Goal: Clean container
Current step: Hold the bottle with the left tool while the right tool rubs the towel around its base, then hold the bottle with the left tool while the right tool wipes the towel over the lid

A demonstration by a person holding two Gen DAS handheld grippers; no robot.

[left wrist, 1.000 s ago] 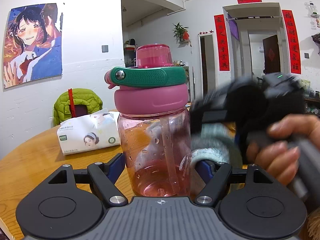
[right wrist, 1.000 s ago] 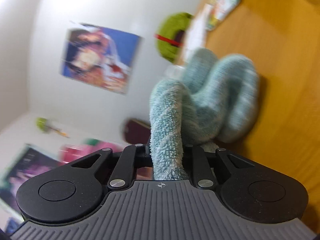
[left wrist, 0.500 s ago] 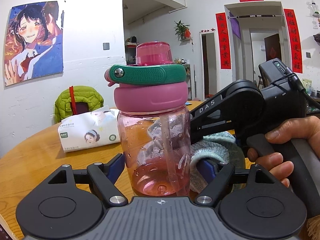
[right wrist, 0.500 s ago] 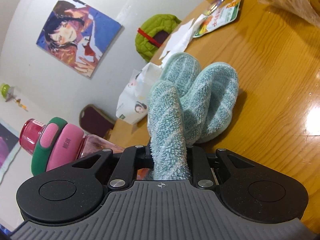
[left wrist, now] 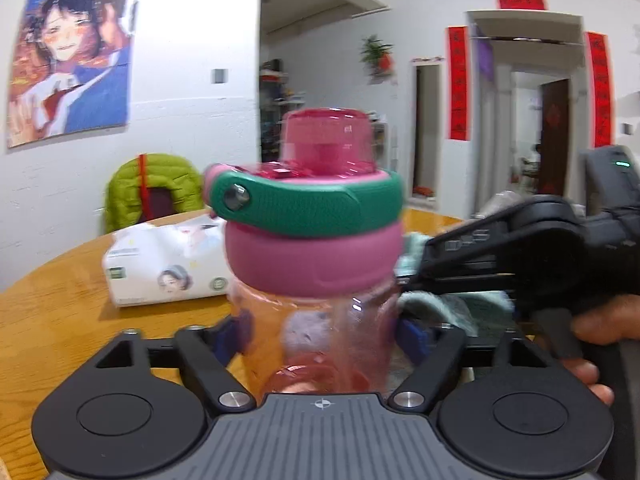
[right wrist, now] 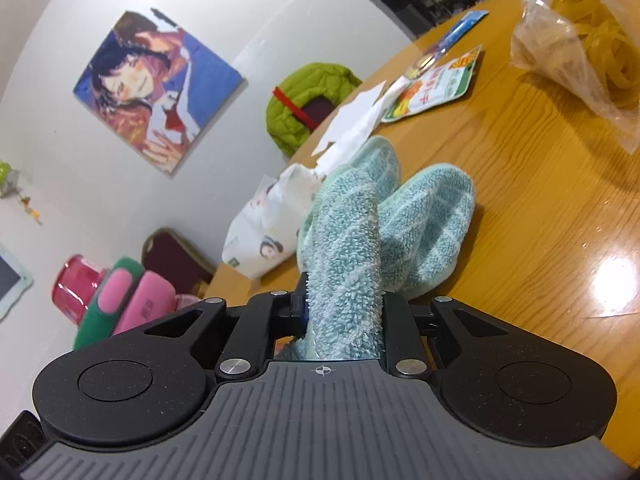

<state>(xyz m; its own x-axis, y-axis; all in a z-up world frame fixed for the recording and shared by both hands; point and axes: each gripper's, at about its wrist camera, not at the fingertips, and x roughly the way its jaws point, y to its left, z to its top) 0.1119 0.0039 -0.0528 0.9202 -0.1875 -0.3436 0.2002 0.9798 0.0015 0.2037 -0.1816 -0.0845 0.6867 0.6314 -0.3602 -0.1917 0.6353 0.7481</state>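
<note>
Left wrist view: pink bottle (left wrist: 316,320) stands upright between the left gripper (left wrist: 322,330) fingers, over the table (left wrist: 52,320).
Left grip: jaws closing, blue pads (left wrist: 234,334) against the clear body, bottle held.
Right grip: right gripper (right wrist: 344,312) clamped on the teal towel (right wrist: 352,248).
Key relation: towel lies just right of the bottle, beside its wall; bottle's long axis is vertical.
Nearer hand: right, carrying the towel.
Likely step: wiping the outside.

Bare tabletop (right wrist: 540,208) lies open at 3 o'clock; tissue pack (right wrist: 264,236) and rubber-band bag (right wrist: 580,48) crowd 12 o'clock.
</note>
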